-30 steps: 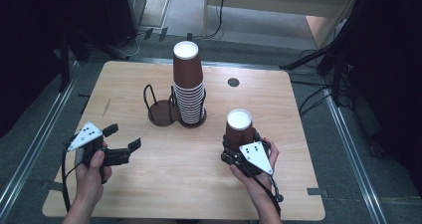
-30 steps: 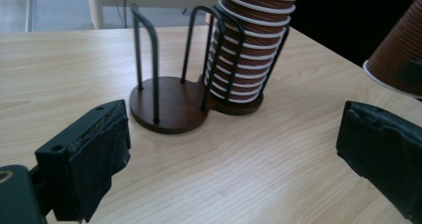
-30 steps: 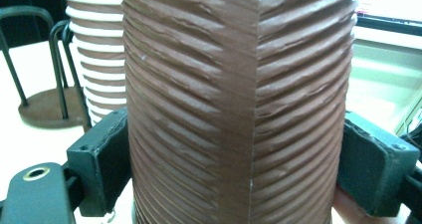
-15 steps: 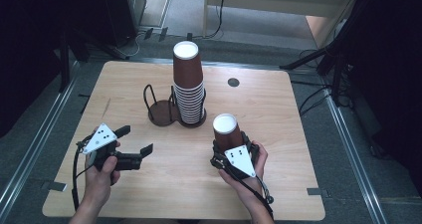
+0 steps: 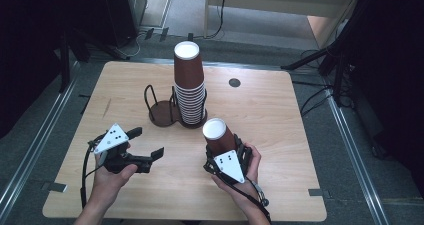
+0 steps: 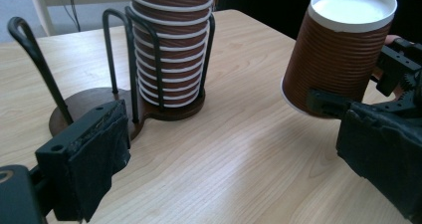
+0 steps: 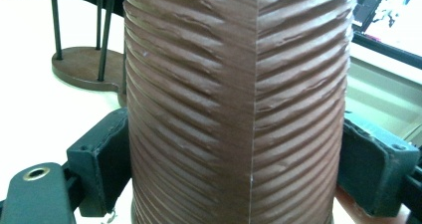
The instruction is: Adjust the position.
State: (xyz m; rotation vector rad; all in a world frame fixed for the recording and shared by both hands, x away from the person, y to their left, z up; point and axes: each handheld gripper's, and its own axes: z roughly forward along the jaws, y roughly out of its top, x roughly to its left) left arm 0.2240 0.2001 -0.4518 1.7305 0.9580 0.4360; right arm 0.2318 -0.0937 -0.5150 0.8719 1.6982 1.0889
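Note:
A tall stack of upside-down brown ribbed paper cups [image 5: 189,87] [image 6: 171,45] stands in the right ring of a black wire cup holder [image 5: 161,112] [image 6: 94,104] [image 7: 84,67] at mid-table. Its left ring is empty. My right gripper [image 5: 223,151] [image 7: 239,169] is shut on a single brown cup [image 5: 218,134] [image 6: 338,50] [image 7: 239,104], held bottom-up and tilted, in front of the stack. My left gripper [image 5: 146,142] [image 6: 234,159] is open with nothing between its jaws, low over the table left of the held cup and pointed towards it.
The wooden table [image 5: 280,115] has a small dark round grommet [image 5: 234,82] at the back right. Metal rails and cables run along the floor on both sides. Bare tabletop lies right of the holder.
My right gripper has carried the cup left and slightly nearer, tilting it. My left gripper has moved right towards the middle, jaws still open.

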